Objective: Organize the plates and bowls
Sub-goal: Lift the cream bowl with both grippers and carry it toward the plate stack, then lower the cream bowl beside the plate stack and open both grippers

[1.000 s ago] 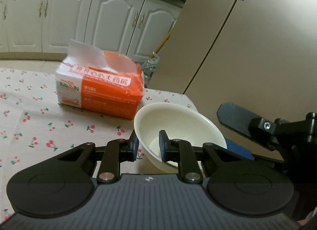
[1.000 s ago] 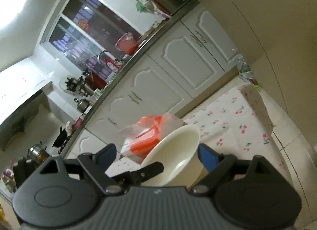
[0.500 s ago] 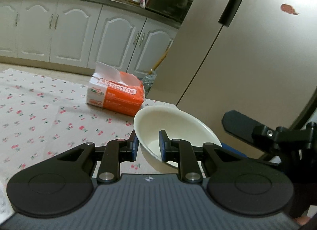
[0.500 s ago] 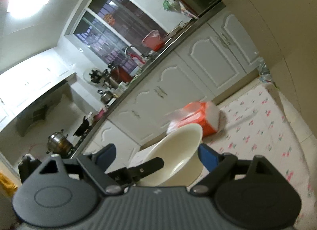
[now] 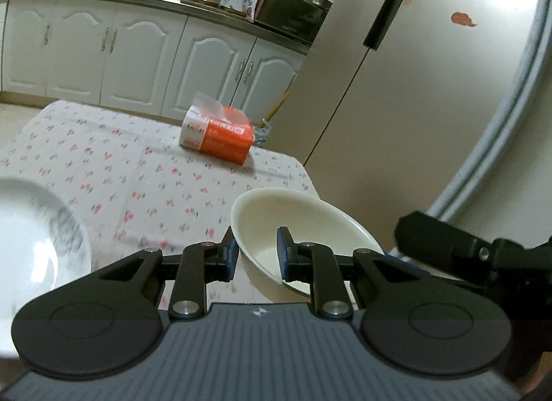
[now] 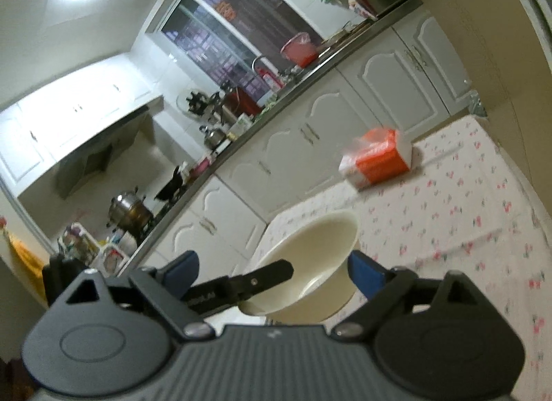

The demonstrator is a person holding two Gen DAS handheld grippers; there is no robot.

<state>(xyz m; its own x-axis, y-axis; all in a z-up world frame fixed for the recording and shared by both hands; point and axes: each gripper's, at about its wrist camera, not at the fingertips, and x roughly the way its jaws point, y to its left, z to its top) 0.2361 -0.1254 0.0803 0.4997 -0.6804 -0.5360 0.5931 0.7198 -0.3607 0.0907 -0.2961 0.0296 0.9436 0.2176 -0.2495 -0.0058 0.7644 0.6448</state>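
My left gripper (image 5: 257,251) is shut on the near rim of a cream bowl (image 5: 303,228) and holds it above the cherry-print table (image 5: 103,166). The bowl also shows in the right wrist view (image 6: 310,259), between the spread blue fingers of my right gripper (image 6: 272,270), which is open around it without touching. A left finger (image 6: 255,278) crosses the bowl there. A white plate with a grey pattern (image 5: 38,238) lies at the left edge of the left wrist view.
An orange and white tissue pack (image 5: 217,135) lies at the table's far side. A beige fridge (image 5: 431,90) stands to the right. White cabinets (image 5: 103,49) and a cluttered counter run behind the table.
Both grippers and the bowl have drawn back and up from the tissue pack, which now looks farther off. The white plate has come into the left wrist view.
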